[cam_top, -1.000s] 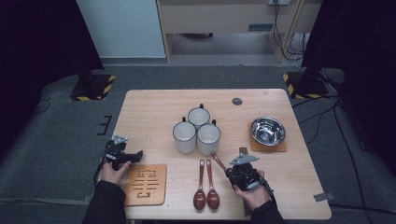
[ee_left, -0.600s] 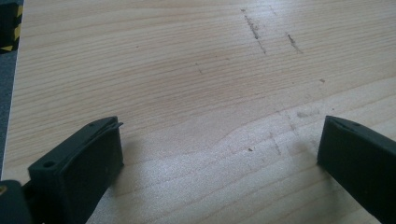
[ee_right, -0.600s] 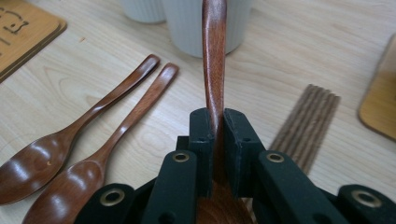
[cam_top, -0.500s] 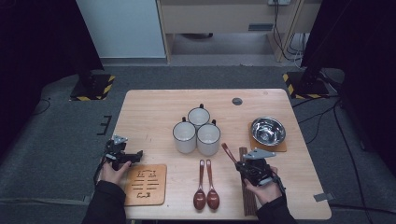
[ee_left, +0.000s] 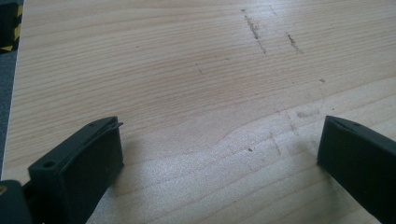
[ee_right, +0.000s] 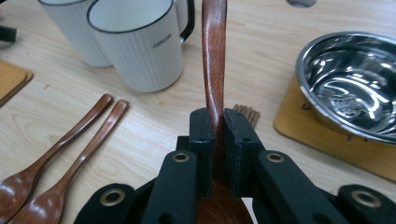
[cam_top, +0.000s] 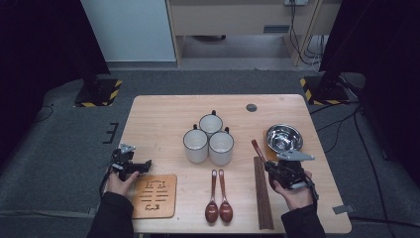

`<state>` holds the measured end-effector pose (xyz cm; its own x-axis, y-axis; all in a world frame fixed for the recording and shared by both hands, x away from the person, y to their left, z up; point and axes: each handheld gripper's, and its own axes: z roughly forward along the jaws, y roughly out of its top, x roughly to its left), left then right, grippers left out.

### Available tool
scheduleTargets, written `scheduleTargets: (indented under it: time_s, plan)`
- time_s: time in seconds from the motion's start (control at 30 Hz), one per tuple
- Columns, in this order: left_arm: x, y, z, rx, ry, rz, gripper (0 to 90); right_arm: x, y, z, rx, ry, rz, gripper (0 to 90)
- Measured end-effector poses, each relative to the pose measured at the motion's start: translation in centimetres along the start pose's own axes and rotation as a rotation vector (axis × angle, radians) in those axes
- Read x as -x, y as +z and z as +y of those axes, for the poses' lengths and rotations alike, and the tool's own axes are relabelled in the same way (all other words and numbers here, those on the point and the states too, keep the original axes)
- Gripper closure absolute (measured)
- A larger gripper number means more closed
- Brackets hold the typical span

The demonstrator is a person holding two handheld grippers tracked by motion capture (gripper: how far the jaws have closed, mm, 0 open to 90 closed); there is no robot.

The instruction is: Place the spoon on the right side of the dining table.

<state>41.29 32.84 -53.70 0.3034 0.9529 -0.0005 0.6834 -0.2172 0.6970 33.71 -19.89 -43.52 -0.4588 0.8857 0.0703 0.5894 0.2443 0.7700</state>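
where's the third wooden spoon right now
In the high view the wooden spoon is clamped in the right gripper at the table's right side, its handle angling up-left between the mugs and the steel bowl.

The high view looks forward and down from above the near edge of the pale wooden table (cam_top: 163,114), taking in its whole top. The left gripper view sits close over bare wood by the left edge. The right gripper view looks low across the table; it shares the white ribbed enamel mugs (ee_right: 140,44) (cam_top: 221,147) and round steel bowl (ee_right: 350,79) (cam_top: 284,138) with the high view.
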Motion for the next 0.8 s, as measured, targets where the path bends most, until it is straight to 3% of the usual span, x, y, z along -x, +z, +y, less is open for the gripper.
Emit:
scheduleTargets:
  time_s: [0.3, 0.8]
  plan:
    - [0.0, 0.0, 0.0, 0.000, 0.000, 0.000, 0.0, 1.3, -0.3, 0.8, 0.025, 0.042, -0.026, 82.3]
    - [0.0, 0.0, 0.0, 0.000, 0.000, 0.000, 0.0, 2.5, -1.0, 2.6, 0.081, 0.052, -0.064, 82.3]
